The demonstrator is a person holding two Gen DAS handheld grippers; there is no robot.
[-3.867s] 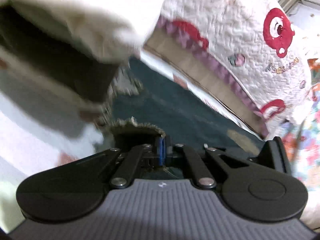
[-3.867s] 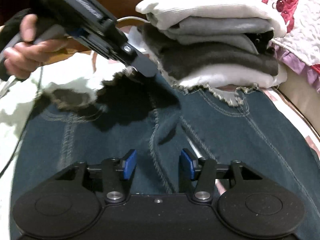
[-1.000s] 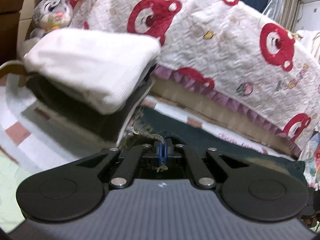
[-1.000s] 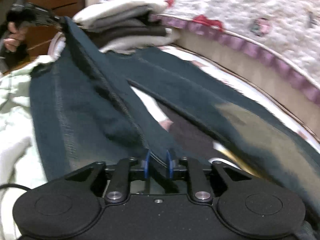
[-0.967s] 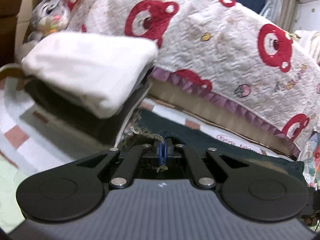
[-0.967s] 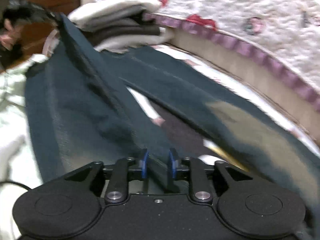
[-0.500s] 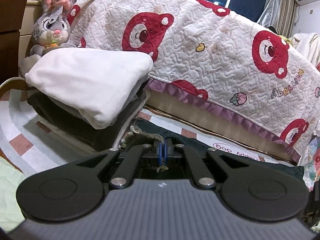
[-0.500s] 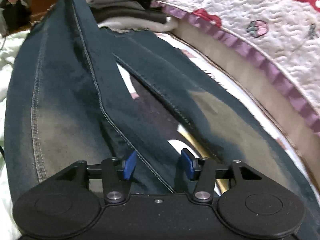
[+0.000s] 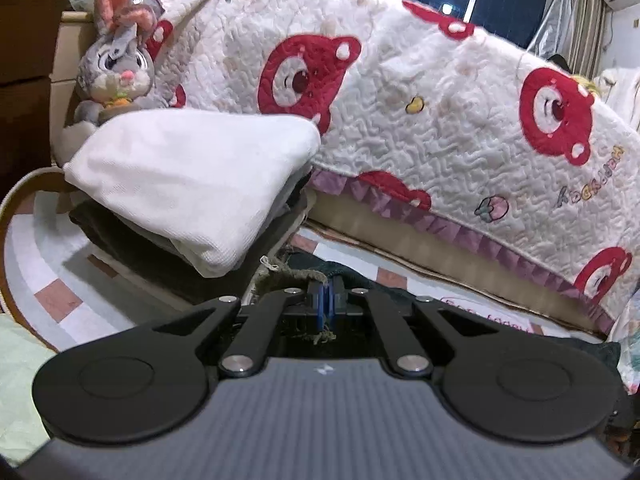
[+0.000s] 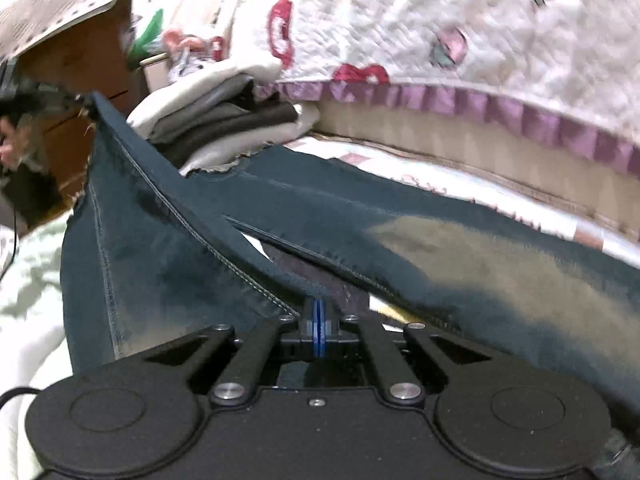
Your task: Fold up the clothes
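Pinching jeans hem: left gripper closed | right gripper closed on seam

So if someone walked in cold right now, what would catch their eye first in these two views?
Probably the dark jeans, one leg stretched taut from the right gripper up to the left gripper, both jaws shut on denim. Behind sits a stack of folded clothes topped in white, beside the white quilt with red bears and a grey plush bunny at far left.
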